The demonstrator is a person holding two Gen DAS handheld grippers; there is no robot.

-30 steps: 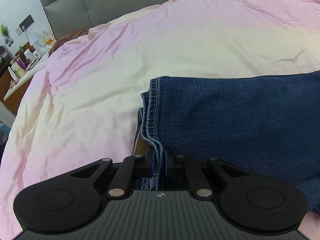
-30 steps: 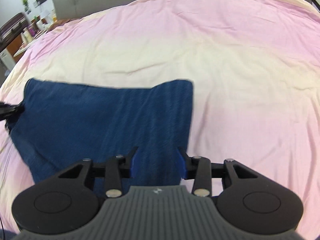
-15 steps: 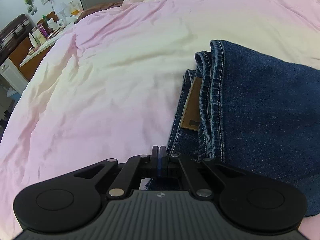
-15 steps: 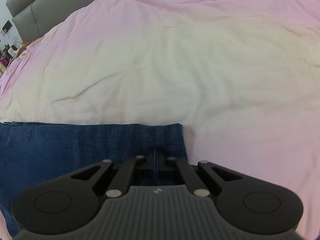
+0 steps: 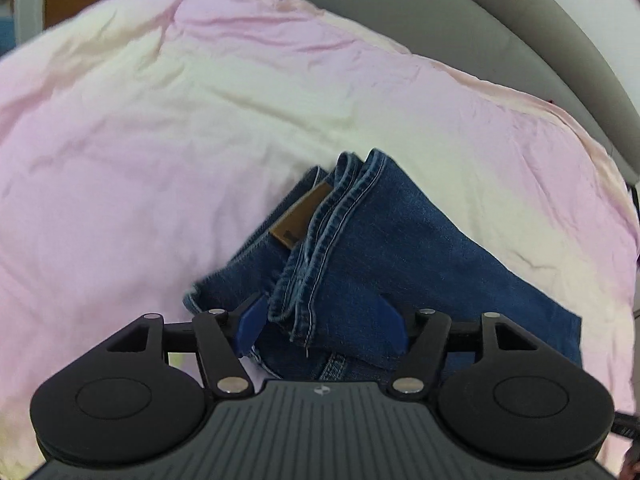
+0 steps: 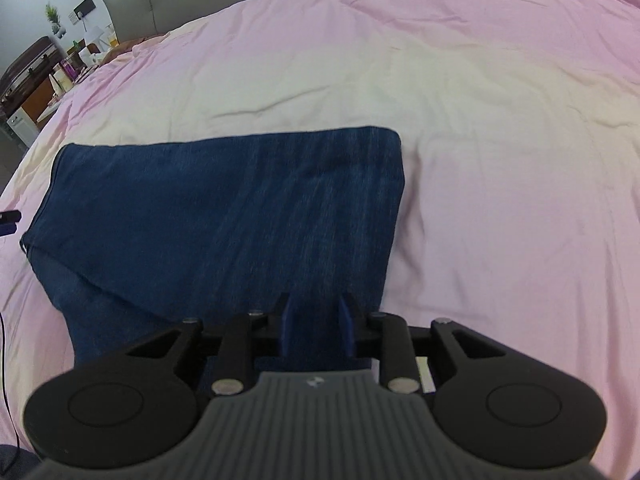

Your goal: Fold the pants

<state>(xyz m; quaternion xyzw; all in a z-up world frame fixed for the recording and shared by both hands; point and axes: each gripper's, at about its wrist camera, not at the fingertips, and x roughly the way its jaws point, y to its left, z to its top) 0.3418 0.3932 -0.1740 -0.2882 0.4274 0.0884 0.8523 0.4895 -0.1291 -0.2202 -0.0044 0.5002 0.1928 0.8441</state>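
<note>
Dark blue folded jeans point(image 5: 420, 264) lie on the pink bedsheet point(image 5: 160, 160). In the left wrist view the stacked hems point(image 5: 332, 236) and the waistband with its brown leather patch point(image 5: 298, 220) point away from me. My left gripper point(image 5: 322, 320) is opening, its blue pads wide apart on either side of the hem end without pressing it. In the right wrist view the jeans point(image 6: 224, 216) spread as a flat rectangle. My right gripper point(image 6: 317, 326) hovers over their near right part; its jaws are opening, a narrow gap showing denim behind, nothing pinched.
A grey padded headboard point(image 5: 480, 20) runs along the far side of the bed. A bedside table with bottles and a plant point(image 6: 60, 72) stands at the far left. The left gripper's tip point(image 6: 9, 222) pokes in by the jeans' left edge.
Both grippers were shut half a second ago and now stand open. The left view has rolled, leaving the hem loose on the bed. The right gripper pulled back, showing more of the jeans.
</note>
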